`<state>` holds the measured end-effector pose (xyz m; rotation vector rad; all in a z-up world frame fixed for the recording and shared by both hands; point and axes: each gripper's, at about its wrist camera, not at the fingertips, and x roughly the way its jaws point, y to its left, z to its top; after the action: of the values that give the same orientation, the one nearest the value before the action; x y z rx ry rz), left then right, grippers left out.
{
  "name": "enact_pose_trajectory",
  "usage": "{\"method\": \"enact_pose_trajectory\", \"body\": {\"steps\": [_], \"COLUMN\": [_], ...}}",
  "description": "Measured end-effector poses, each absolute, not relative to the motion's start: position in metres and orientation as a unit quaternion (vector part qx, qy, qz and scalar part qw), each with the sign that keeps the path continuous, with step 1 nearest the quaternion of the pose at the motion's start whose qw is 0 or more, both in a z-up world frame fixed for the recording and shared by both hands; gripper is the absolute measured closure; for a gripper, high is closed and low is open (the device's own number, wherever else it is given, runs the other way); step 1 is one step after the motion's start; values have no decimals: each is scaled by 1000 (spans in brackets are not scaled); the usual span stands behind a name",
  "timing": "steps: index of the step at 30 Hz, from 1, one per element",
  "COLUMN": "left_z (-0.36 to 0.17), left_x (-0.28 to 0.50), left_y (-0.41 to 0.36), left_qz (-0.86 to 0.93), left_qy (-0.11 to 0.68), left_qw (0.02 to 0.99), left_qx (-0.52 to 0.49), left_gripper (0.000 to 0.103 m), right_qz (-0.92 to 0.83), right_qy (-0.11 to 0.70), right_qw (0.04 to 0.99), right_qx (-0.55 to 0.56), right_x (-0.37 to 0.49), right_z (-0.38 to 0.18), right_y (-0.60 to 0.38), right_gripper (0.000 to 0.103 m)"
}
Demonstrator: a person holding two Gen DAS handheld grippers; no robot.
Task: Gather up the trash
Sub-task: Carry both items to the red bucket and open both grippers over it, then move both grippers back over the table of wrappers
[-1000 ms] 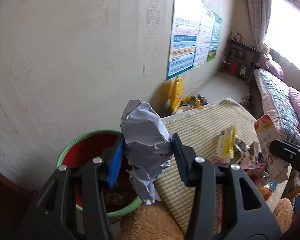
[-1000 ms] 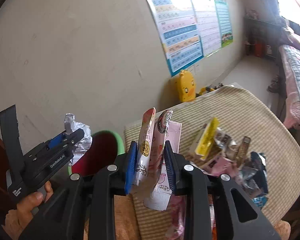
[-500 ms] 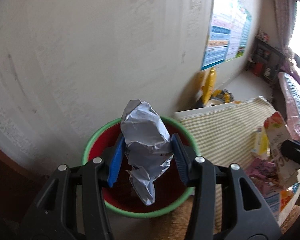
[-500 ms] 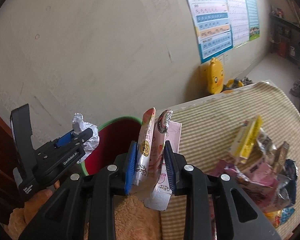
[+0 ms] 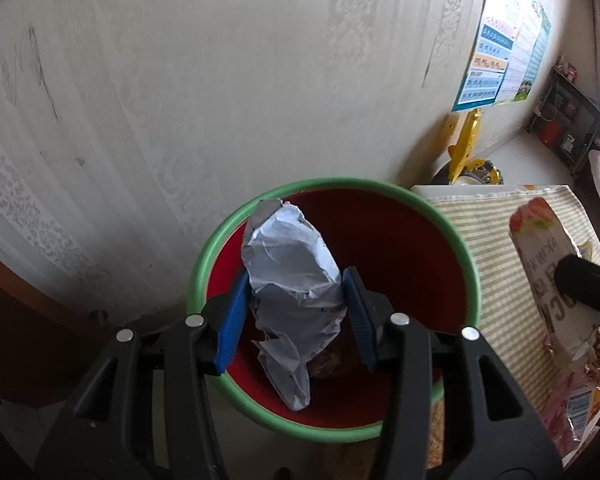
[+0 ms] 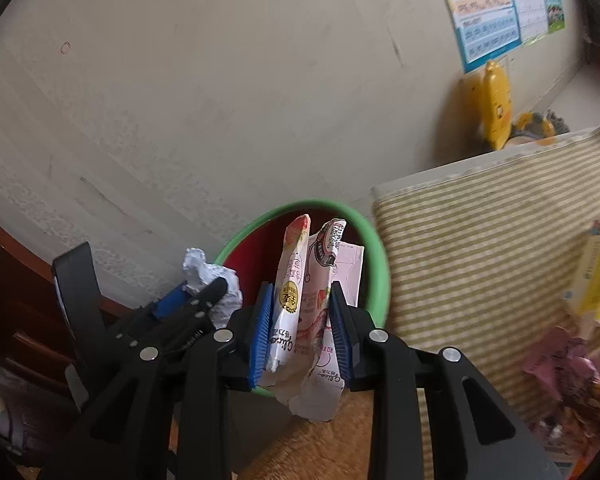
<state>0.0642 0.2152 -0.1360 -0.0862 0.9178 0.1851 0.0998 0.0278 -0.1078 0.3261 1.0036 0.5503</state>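
Both grippers had swung from the table toward the bin (image 5: 456,248). The left gripper (image 5: 296,316) clenched crumpled foil (image 5: 292,272) above its mouth; the right gripper (image 6: 300,330) clenched wrappers (image 6: 300,304) near its rim. Dropping was in hand: next, jaws must part over the opening.

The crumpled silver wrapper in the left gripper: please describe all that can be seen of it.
The crumpled silver wrapper looks like thin foil-lined packaging, grey-silver and heavily creased, with some dark print near its lower right. It stands roughly upright, its rounded top tilted slightly left and a narrow tail hanging down. The blue pads of the left gripper press on its middle from both sides. It hangs over the open mouth of the red bin with a green rim and seems to touch nothing else.
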Motion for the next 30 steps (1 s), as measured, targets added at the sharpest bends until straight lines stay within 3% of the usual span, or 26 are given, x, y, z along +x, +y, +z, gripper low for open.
{"method": "enact_pose_trajectory", "body": {"steps": [4,6,9,13,25,30], "left_z": [-143,-146,-150,-150,-141,-130], "left_x": [66,67,72,73,70,66], "left_y": [220,222,224,223,204,183], "left_qz": [94,94,89,86,62,42], "left_qy": [450,453,458,458,453,444], "left_qw": [887,886,883,883,888,895], "left_qx": [-44,-47,-60,-57,-46,-32], "left_gripper": [57,56,41,33,33,33], "right_qz": [271,278,277,276,244,206], "right_qy": [474,474,473,471,457,441], "right_qw": [823,819,818,819,837,861], "right_qx": [156,164,176,179,177,147], "right_x": [106,110,114,111,82,58], "right_z": [-112,-114,-116,-115,-101,-92], "right_y": [39,42,41,38,-2,-36], "right_gripper": [75,66,58,57,56,50]}}
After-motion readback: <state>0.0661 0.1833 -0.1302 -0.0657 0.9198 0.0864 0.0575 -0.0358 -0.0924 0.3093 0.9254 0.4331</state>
